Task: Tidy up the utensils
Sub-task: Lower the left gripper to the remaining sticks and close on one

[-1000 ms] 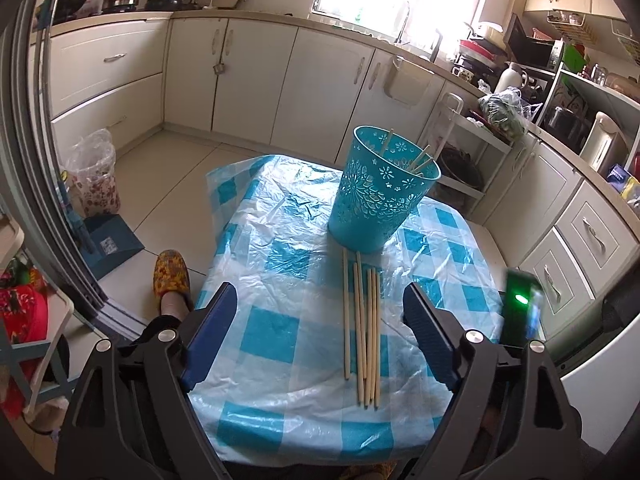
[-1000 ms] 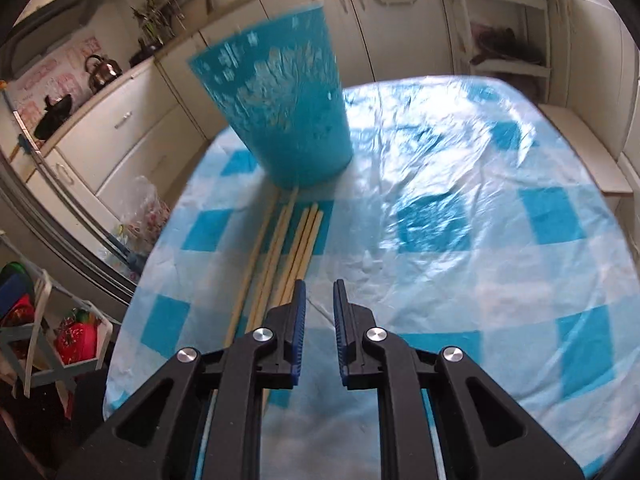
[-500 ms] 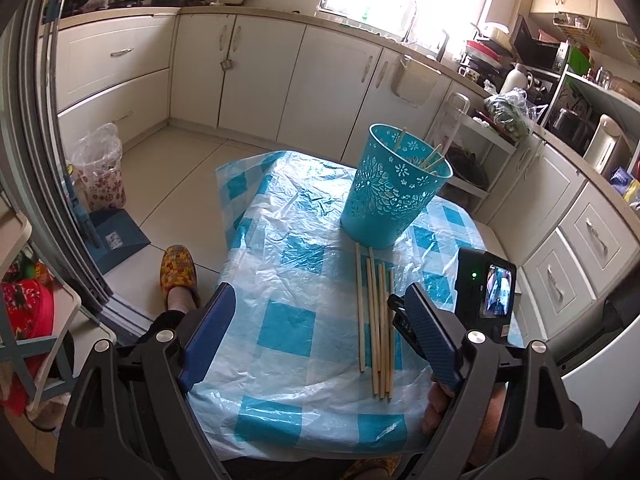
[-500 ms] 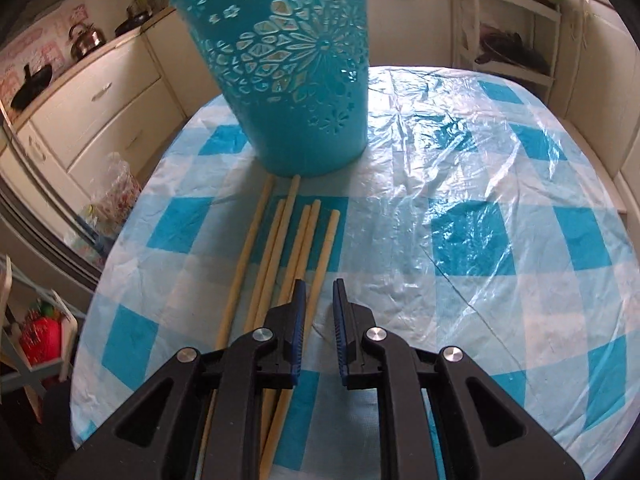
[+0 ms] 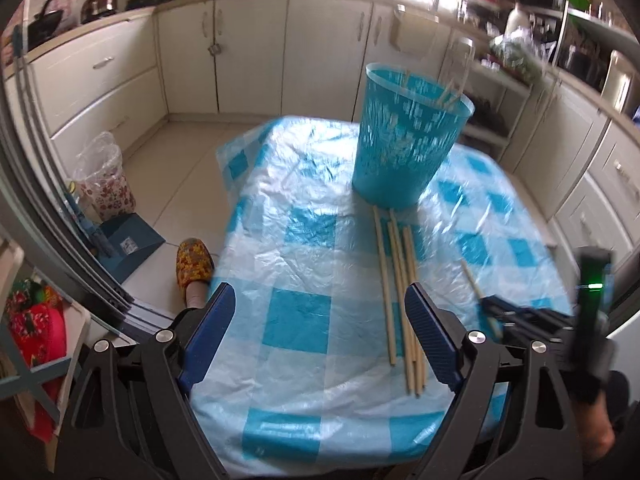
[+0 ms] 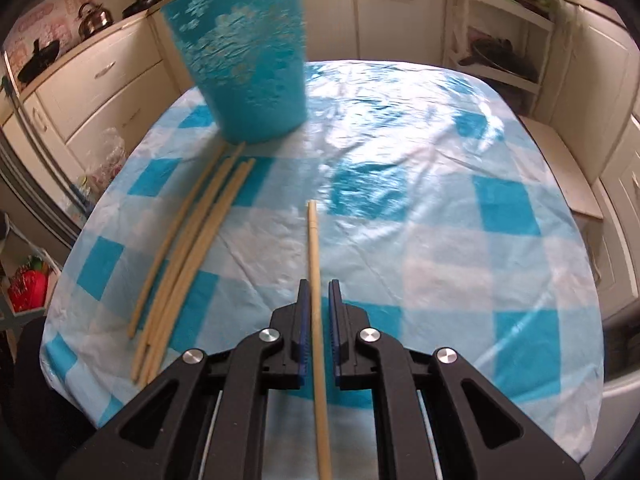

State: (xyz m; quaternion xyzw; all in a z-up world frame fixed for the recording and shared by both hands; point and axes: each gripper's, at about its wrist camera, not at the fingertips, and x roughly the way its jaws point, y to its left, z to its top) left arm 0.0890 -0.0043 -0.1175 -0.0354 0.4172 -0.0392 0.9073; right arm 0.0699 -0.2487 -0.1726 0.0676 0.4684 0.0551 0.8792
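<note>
Since the earlier frames, one chopstick (image 6: 314, 264) has left the bundle and now sits between my right gripper's (image 6: 317, 300) blue pads, clear of the remaining sticks, and both wrist views have shifted, with motion blur on the basket. Working from largest to smallest: the table (image 5: 288, 364), covered in a blue-and-white checked plastic cloth, fills both views. On its far side stands the turquoise perforated basket (image 5: 404, 148), upright, with a few stick ends showing above its rim. Just in front of the basket's base lie the loose chopsticks (image 5: 400, 292), roughly parallel and touching one another, pointing from the basket toward me. My left gripper (image 5: 320, 332) hangs above the near edge with jaws wide and nothing between them; its right pad is close beside the bundle's near ends. My right gripper's jaws are narrow and closing on the single chopstick, which projects forward over the cloth, well apart from the bundle.
</note>
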